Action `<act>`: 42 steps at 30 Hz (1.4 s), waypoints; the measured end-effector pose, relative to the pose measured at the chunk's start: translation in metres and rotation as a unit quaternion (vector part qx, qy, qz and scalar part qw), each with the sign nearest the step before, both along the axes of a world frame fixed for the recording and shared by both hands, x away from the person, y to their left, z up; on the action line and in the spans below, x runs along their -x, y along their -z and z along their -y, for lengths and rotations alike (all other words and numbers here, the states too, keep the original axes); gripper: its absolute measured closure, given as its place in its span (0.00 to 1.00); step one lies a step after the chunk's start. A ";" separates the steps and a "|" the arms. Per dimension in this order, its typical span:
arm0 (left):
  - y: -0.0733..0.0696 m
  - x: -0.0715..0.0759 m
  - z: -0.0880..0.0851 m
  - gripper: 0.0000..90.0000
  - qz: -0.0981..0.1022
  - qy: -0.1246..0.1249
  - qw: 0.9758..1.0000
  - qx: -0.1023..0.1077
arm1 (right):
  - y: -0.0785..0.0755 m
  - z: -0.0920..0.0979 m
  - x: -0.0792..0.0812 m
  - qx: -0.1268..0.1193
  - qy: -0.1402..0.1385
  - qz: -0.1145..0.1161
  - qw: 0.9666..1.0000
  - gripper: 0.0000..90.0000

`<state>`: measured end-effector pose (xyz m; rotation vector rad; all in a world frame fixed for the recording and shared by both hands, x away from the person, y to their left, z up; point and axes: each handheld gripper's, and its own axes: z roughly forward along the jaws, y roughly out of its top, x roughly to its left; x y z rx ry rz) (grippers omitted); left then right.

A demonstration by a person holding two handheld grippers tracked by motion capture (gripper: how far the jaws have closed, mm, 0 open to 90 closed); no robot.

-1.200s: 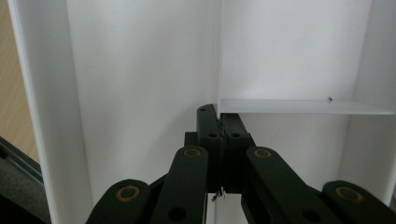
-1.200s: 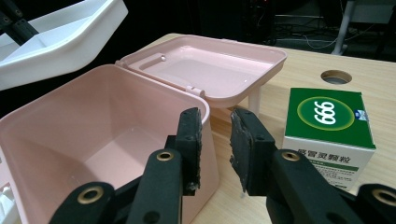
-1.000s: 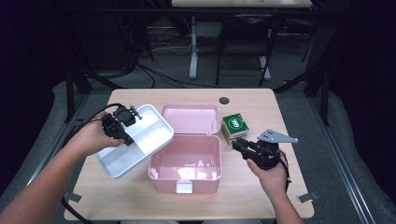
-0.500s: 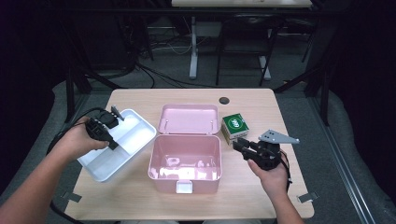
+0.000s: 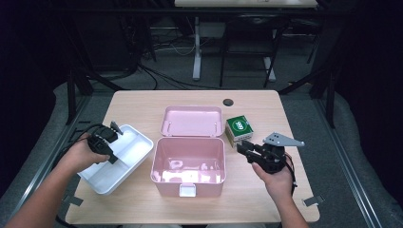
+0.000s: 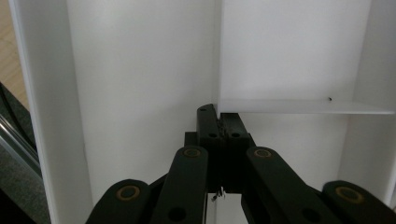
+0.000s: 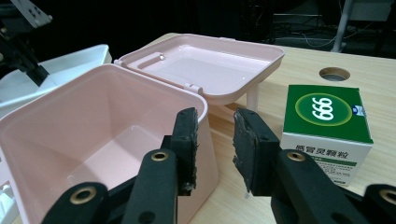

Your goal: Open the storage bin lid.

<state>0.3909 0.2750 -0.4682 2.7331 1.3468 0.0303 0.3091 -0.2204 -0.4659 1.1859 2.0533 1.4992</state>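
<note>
Since a second ago: my left gripper [image 5: 110, 142] has carried the white tray [image 5: 135, 148] away from above the pink box [image 5: 188, 164] and down to the table's [image 5: 285, 109] left side; my right gripper [image 5: 246, 148] has kept its place.
Left jaws: clamped tight on the tray's inner divider [image 6: 299, 106], as the left gripper view shows from close in.
Right jaws: parted, nothing between the pads, standing beside the pink box's right wall.
Tray position: lying on the table just left of the pink box, long axis running diagonally from near left to far right, its far corner almost touching the box; whether it rests fully flat I cannot tell.
Key relation: the tray sits straight ahead of the left jaws, already in their grip, so I judge the coming move is a release, with the left hand [image 5: 85, 154] the only one near it.
Box: open, lid [image 5: 192, 121] thrown back toward the far side, interior bare.
Green carton [image 5: 239, 128]: standing right of the lid, just ahead and to the right of my right jaws.
High view gives: the whole layout and the tray's angle.
Right gripper view gives: the gap between its pads [image 7: 187, 140], and the carton's printing, which the high view leaves too small.
</note>
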 end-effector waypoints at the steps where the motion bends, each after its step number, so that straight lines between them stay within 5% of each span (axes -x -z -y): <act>1: 0.004 0.000 0.000 0.99 -0.002 -0.001 1.000 0.001 | 0.000 0.000 0.000 0.001 0.000 0.000 1.000 0.77; 18: 0.054 -0.001 0.001 0.99 -0.022 -0.012 1.000 -0.015 | 0.002 0.002 0.001 0.003 0.000 -0.002 1.000 0.77; 37: 0.073 0.001 0.000 0.99 -0.014 -0.016 0.999 -0.024 | 0.003 0.001 0.001 -0.004 0.003 0.003 1.000 0.76; 42: 0.067 0.002 -0.005 0.95 -0.011 -0.023 1.000 -0.005 | 0.003 0.002 0.001 -0.001 0.001 -0.001 1.000 0.76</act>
